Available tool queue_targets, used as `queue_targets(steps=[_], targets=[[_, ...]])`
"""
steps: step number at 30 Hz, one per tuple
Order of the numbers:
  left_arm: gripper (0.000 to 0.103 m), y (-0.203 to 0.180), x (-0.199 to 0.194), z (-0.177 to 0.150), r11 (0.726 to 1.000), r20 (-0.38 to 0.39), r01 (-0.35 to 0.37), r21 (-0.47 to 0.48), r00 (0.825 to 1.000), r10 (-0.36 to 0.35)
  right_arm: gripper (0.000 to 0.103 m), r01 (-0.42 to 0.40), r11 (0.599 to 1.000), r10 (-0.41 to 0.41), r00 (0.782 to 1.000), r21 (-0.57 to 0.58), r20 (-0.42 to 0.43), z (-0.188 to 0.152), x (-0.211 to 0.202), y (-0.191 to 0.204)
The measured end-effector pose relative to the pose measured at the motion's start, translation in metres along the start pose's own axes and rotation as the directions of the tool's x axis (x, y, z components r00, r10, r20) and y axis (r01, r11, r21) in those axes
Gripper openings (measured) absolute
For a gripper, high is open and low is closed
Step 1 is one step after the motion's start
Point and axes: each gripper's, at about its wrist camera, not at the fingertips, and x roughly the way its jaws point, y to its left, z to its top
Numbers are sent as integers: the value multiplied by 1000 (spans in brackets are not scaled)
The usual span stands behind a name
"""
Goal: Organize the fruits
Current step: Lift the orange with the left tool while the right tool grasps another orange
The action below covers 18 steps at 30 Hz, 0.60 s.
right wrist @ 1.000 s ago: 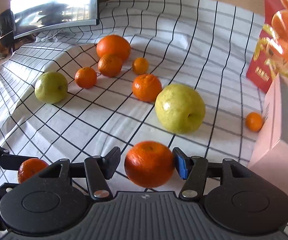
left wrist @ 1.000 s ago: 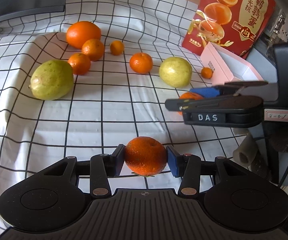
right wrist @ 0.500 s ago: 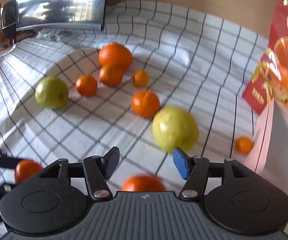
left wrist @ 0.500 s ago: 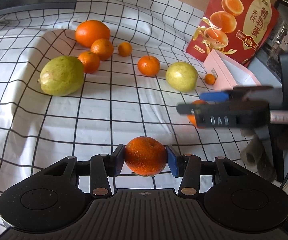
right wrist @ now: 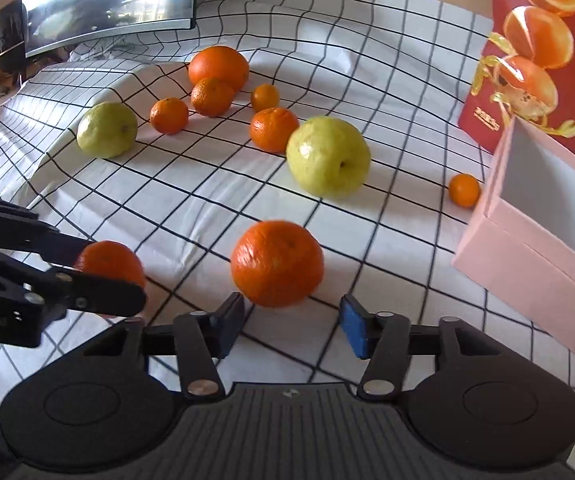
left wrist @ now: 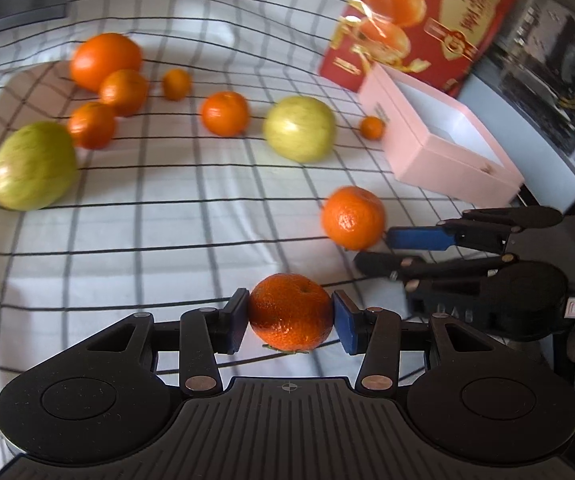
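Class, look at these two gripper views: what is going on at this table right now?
A person is sorting fruit on a checked cloth with a gripper in each hand. The left gripper is shut on a mandarin. The right gripper holds nothing: its jaws have just been closing, with a second mandarin lying on the cloth just ahead of them, untouched. More oranges, mandarins and two green fruits lie farther back, and an open pink box stands empty at the right.

The left gripper (left wrist: 289, 316) clamps a tangerine (left wrist: 290, 312); the right gripper (right wrist: 291, 326), jaws just narrowing, seems to grip nothing.
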Motion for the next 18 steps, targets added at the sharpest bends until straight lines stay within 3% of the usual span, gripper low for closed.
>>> queue_targets(steps=[2, 3, 10, 16, 18], targets=[[50, -9, 5, 2, 1000, -11, 15, 26, 1000, -15, 19, 17, 999, -17, 1000, 30, -2, -2, -6, -9], [50, -13, 7, 4, 999, -15, 23, 38, 1000, -22, 17, 26, 999, -26, 1000, 47, 6, -3, -11, -15], [50, -45, 26, 16, 994, -30, 64, 90, 998, -61, 16, 90, 983, -95, 995, 159, 28, -17, -35, -68], [50, -51, 20, 17, 993, -12, 50, 105, 999, -49, 17, 75, 967, -91, 994, 243, 55, -36, -41, -84], [50, -48, 19, 16, 996, -7, 35, 85, 999, -35, 22, 50, 966, -74, 994, 255, 83, -38, -49, -85]])
